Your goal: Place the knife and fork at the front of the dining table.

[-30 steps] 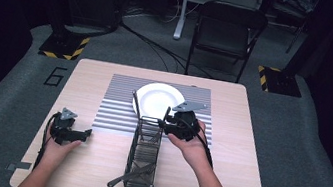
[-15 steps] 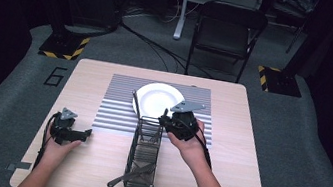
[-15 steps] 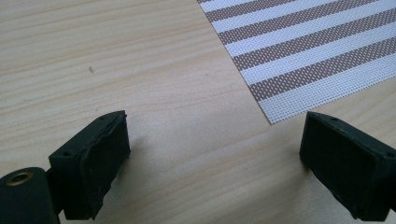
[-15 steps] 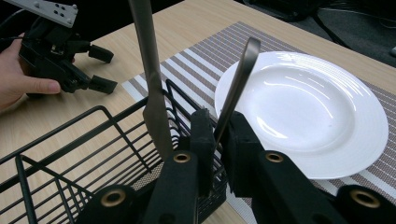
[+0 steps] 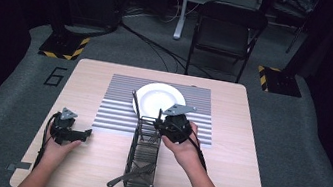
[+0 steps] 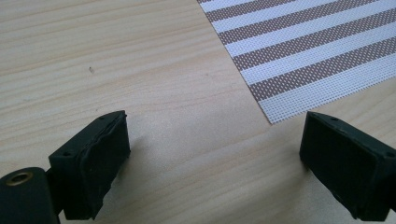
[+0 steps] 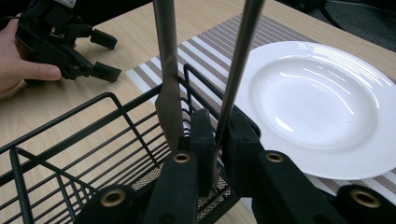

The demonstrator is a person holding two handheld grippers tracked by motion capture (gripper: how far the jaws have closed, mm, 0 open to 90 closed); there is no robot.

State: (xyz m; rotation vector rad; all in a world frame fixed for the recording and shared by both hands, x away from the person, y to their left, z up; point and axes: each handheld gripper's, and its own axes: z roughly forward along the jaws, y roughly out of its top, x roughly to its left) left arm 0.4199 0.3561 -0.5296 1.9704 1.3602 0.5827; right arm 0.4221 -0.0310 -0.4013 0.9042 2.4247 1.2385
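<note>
A black wire basket stands on the table with its far end on the striped placemat. My right gripper is at that far end, shut on the thin metal handle of a utensil that stands up out of the basket. A second, flatter utensil leans just beside it. A slim handle slants up from the basket's far end. My left gripper rests open on the bare wood by the placemat corner, holding nothing.
A white plate sits on the placemat just beyond the basket. More cutlery lies in the basket's near end, some poking out. A folding chair stands behind the table.
My right gripper has edged slightly left at the basket's far end. The left hand and gripper have stayed put.
</note>
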